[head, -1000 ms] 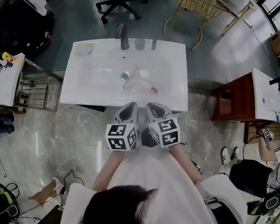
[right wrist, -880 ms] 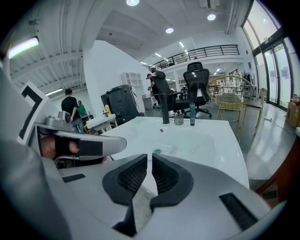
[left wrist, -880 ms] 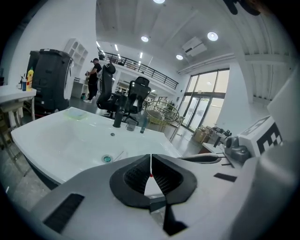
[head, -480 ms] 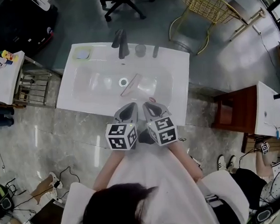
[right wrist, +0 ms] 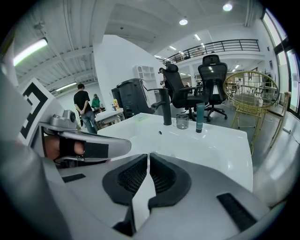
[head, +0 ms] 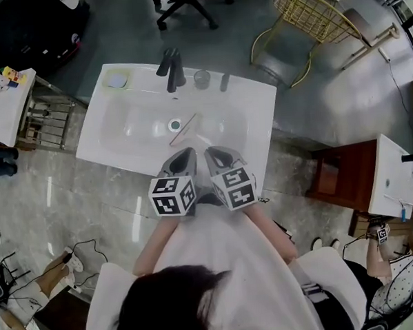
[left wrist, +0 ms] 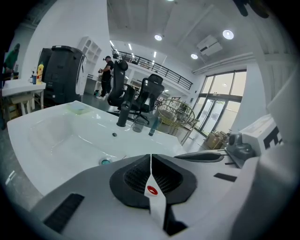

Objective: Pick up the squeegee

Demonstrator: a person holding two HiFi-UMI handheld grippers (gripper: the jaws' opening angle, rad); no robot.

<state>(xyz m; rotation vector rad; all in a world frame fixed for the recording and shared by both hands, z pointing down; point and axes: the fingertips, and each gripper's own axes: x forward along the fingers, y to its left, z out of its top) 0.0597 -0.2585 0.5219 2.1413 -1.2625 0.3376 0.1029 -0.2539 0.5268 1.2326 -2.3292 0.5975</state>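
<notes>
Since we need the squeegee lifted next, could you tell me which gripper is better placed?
Probably the left gripper: the squeegee lies in the sink just ahead of its tips, while the right gripper sits off to its side. Both are shut and must open.

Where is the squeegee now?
In the head view, the squeegee lies slanted inside the white sink, just right of the drain.

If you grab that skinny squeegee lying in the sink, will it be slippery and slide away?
Probably it slides a bit: the squeegee lies flat on the glossy sink basin, beside the drain. It looks thin and long, so it is likely light and tricky to pinch. Whether it is wet, I cannot tell.
</notes>
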